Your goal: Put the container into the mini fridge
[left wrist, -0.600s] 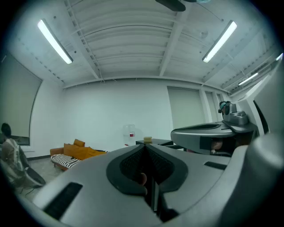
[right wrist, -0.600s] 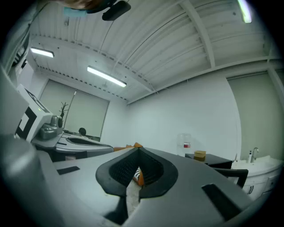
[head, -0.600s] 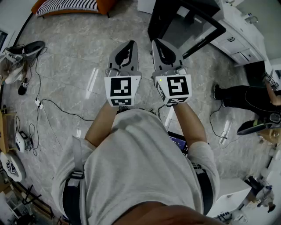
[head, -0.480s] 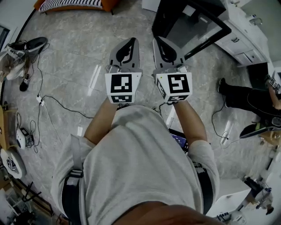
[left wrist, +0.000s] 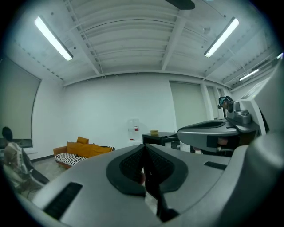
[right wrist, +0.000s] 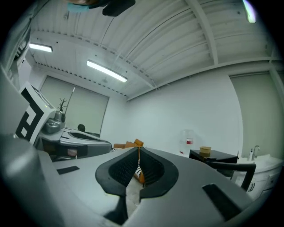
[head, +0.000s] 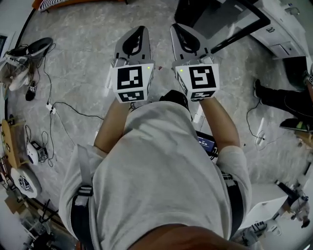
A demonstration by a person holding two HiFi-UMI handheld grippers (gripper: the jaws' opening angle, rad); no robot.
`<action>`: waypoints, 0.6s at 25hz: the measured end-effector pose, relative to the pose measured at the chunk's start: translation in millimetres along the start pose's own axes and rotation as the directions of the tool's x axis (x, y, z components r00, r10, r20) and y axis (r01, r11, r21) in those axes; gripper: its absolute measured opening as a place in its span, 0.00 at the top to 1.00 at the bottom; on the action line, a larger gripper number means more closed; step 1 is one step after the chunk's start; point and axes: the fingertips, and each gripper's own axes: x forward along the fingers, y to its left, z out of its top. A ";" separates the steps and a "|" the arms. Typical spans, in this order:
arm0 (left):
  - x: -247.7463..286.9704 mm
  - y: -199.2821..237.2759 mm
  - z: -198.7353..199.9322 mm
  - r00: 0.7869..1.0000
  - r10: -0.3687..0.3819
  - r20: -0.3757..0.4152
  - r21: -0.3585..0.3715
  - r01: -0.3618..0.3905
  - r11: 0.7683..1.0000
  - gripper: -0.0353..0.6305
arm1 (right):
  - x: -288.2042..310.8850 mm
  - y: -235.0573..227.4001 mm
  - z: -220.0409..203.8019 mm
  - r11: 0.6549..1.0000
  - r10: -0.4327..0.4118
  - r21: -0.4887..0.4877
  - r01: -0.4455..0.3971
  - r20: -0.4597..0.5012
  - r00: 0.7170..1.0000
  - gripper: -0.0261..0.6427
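Both grippers are held side by side in front of me, pointing forward, and neither holds anything. In the head view my left gripper [head: 141, 29] and right gripper [head: 175, 28] each have their jaws together. The black mini fridge [head: 190, 11] stands just beyond the right gripper with its door [head: 239, 33] swung open. A small tan container [left wrist: 154, 132] sits on top of the fridge [left wrist: 162, 138], well ahead of the left gripper [left wrist: 144, 147]. The right gripper view shows the same container [right wrist: 204, 151] to the right of the shut right gripper [right wrist: 138, 151].
Cables [head: 63, 105] and gear lie on the grey floor at the left. An orange sofa [left wrist: 82, 150] with a striped cushion stands by the far wall. White cabinets [head: 286, 22] are right of the fridge. Another person's legs [head: 286, 100] are at the right.
Both grippers have moved forward and sit higher in the head view, closer to the fridge. The floor has slid downward in the view. Both stay shut.
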 end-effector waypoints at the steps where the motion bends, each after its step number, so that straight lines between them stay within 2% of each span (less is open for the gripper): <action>1: 1.9 3.4 -4.1 1.000 0.000 -0.006 -0.013 0.000 1.000 0.93 | 2.1 1.3 -2.8 1.000 0.003 -0.011 -0.004 -0.014 1.000 0.90; 4: 15.6 1.4 -10.6 1.000 -0.002 -0.021 -0.043 0.001 0.999 0.93 | 6.0 -8.2 -10.0 0.999 0.016 -0.039 -0.018 -0.054 0.998 0.90; 8: 46.4 -4.7 -28.5 0.997 0.010 -0.073 -0.064 -0.014 0.998 0.93 | 22.1 -35.5 -31.4 0.998 0.047 -0.025 -0.050 -0.096 0.994 0.90; 12: 99.0 22.0 -58.3 0.992 0.013 -0.125 -0.079 -0.023 0.997 0.93 | 85.6 -58.3 -58.2 0.998 0.065 -0.012 -0.067 -0.107 0.992 0.90; 15: 144.2 42.6 -54.0 0.989 0.042 -0.142 -0.057 -0.051 0.997 0.93 | 132.2 -82.7 -56.0 0.995 0.098 -0.010 -0.100 -0.105 0.990 0.90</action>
